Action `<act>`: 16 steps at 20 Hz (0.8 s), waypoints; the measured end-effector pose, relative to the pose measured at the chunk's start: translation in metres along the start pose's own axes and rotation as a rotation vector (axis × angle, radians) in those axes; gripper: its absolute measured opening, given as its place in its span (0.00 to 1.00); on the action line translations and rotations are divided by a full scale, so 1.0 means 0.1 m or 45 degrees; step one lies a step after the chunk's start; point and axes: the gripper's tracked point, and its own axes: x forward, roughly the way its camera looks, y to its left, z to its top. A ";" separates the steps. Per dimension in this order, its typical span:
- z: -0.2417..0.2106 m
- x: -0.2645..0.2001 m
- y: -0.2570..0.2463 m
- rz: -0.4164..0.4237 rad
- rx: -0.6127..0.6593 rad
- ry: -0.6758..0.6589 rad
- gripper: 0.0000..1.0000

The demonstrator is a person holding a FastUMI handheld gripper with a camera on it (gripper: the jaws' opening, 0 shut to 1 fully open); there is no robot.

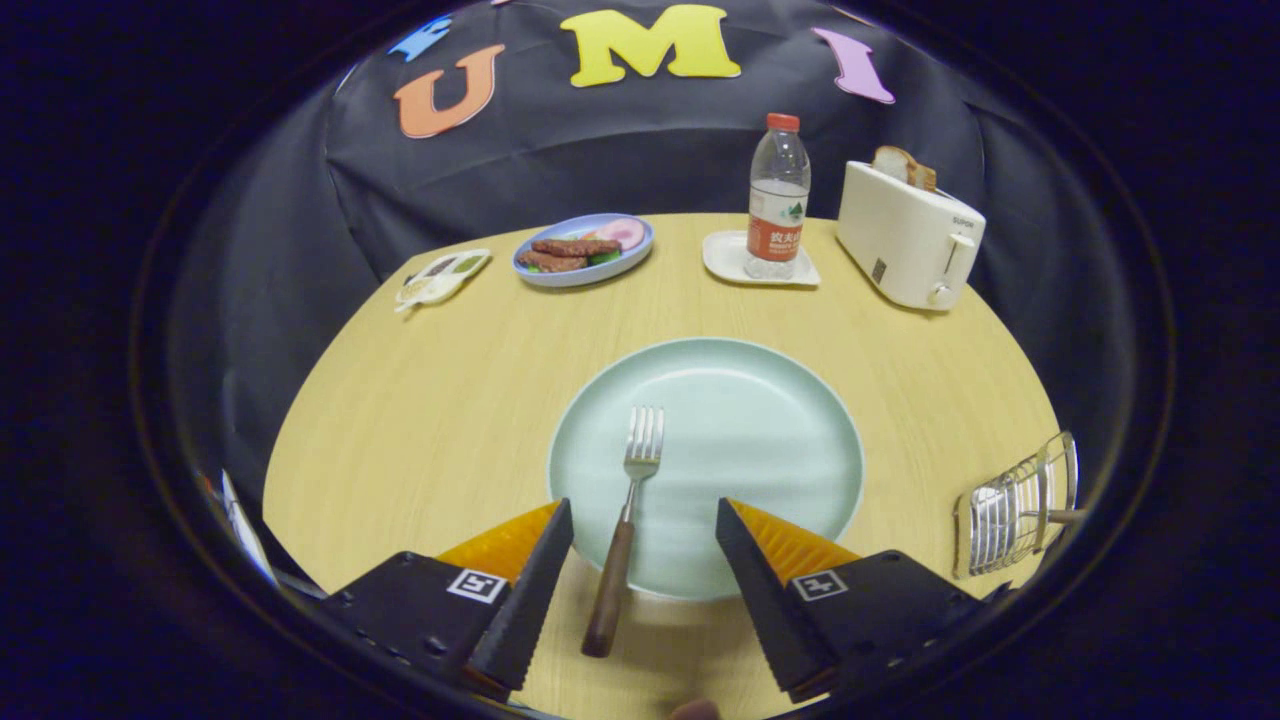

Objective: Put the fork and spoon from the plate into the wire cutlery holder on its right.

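My claw (645, 560) stands wide open, grasping nothing, with the fork (625, 520) lying between its fingers, tines on the plate (760, 440), wooden handle hanging over the rim onto the bench (440, 380). I should close squarely on the handle. The wire cutlery holder (1015, 505) sits well off right, partly cut off; I cannot make out a spoon.

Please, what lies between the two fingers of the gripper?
In the gripper view, the fork lies between the open gripper's fingers, its tines on the pale green plate.
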 end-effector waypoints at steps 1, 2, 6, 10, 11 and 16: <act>-0.01 0.06 -0.01 -0.021 -0.013 0.005 0.82; -0.03 0.10 0.00 -0.027 -0.013 0.012 0.76; -0.11 0.22 0.02 -0.043 -0.019 0.054 0.45; -0.13 0.25 -0.02 -0.055 -0.017 0.086 0.09; -0.12 0.23 -0.05 -0.077 -0.033 0.090 0.09; 0.06 0.00 -0.22 -0.056 -0.085 0.098 0.00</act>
